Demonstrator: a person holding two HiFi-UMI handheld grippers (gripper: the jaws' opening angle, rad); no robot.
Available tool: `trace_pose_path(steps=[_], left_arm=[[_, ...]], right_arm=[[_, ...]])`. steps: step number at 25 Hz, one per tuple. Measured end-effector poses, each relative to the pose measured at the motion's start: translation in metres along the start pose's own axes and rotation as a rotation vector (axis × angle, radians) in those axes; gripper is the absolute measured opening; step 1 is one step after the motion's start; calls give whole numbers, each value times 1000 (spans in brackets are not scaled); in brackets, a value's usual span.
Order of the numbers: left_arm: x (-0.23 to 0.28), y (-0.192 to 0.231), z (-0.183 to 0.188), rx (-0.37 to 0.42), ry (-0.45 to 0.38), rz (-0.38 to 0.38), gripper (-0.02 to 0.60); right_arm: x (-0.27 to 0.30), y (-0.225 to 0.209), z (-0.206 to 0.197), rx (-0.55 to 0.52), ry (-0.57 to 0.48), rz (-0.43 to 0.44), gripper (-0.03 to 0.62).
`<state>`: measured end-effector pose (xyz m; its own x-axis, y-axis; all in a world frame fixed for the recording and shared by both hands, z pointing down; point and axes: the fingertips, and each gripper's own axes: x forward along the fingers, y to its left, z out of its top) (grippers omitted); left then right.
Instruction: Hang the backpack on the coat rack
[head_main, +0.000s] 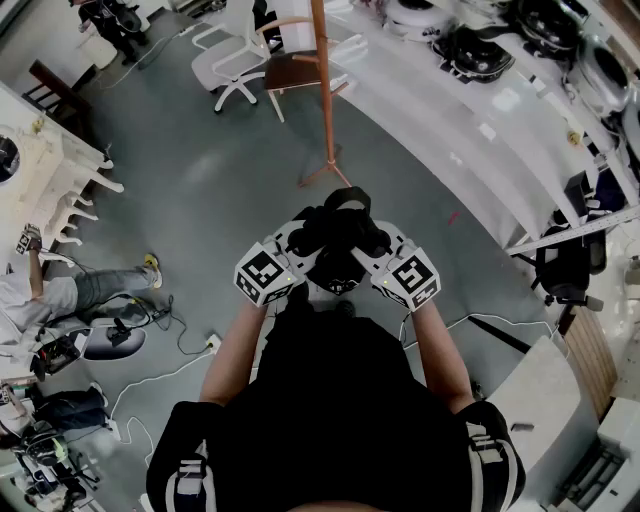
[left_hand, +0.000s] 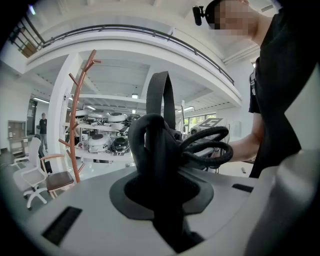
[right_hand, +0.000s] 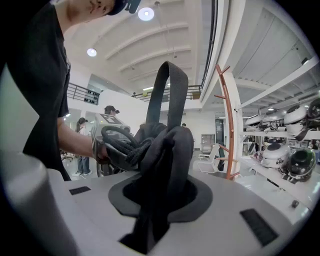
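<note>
A black backpack (head_main: 336, 240) hangs in front of me, held between both grippers. My left gripper (head_main: 283, 258) is shut on a bunched black strap (left_hand: 156, 150) at the bag's left side. At the bag's right side my right gripper (head_main: 388, 262) is shut on another fold of black fabric (right_hand: 167, 160). The top carry loop (right_hand: 169, 92) stands upright above the bunched fabric and also shows in the left gripper view (left_hand: 162, 97). The orange coat rack (head_main: 324, 95) stands a short way ahead on the grey floor, its pegs (left_hand: 82, 75) bare.
A brown-seated chair (head_main: 292, 70) and a white office chair (head_main: 228, 62) stand beside the rack's pole. Long white benches (head_main: 470, 120) with equipment run along the right. A white table (head_main: 40, 165) is at the left, with cables and gear on the floor below it.
</note>
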<state>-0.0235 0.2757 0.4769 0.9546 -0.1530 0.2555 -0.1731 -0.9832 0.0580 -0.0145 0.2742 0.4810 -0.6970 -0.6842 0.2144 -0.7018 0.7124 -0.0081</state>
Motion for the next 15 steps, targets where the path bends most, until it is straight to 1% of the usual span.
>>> trace_pose_path(steps=[15], left_arm=[[3,0,3,-6,-4,2,98]], right_arm=[[-3,-3,2,13,-3,-1,101]])
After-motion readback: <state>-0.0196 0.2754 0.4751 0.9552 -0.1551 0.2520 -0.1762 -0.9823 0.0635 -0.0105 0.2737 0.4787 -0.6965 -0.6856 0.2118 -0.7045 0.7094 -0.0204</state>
